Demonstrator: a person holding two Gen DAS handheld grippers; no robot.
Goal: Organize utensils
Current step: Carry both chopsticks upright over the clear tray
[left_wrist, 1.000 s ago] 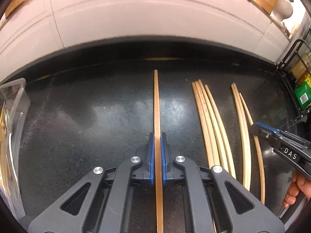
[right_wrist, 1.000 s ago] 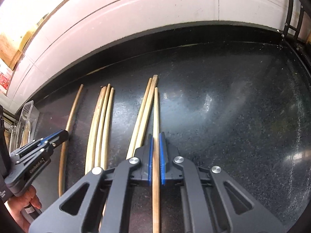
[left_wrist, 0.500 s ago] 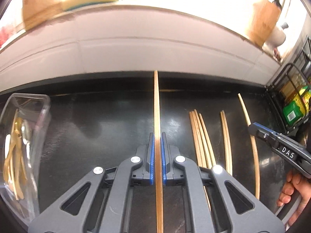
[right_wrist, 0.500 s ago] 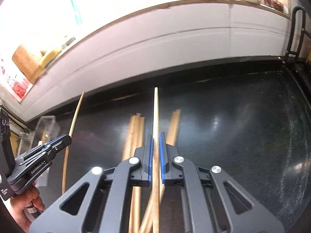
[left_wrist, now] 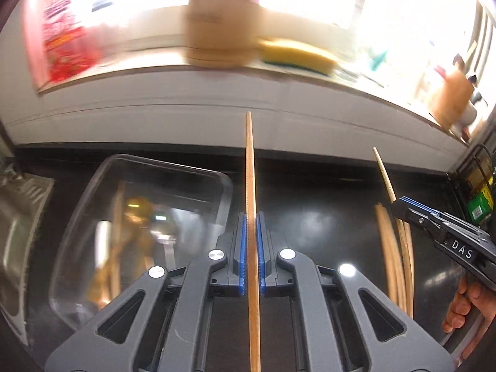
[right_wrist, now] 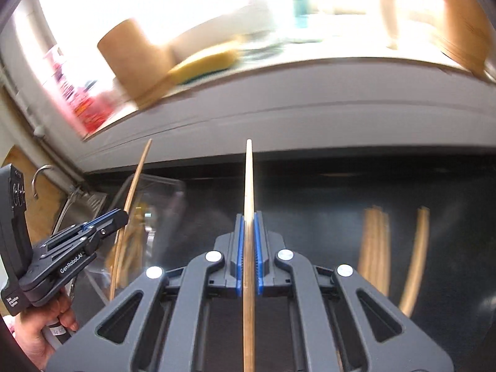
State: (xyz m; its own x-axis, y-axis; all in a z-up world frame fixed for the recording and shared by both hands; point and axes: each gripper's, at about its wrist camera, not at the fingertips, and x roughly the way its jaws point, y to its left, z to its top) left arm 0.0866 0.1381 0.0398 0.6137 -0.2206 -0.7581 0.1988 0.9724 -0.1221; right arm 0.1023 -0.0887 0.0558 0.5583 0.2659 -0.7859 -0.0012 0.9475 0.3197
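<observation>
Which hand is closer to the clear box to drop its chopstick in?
The left. Its tool holds a chopstick right beside the clear box. The right tool holds its own chopstick farther from the box, with the left tool between them.

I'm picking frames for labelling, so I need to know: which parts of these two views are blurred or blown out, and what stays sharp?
Left wrist view: the window behind the sill is blown out white, the sponge smeared; the left tongs and their chopstick stay sharp. Right wrist view: the loose chopsticks on the dark counter are streaked, the sill blurred; the right tongs stay crisp.
</observation>
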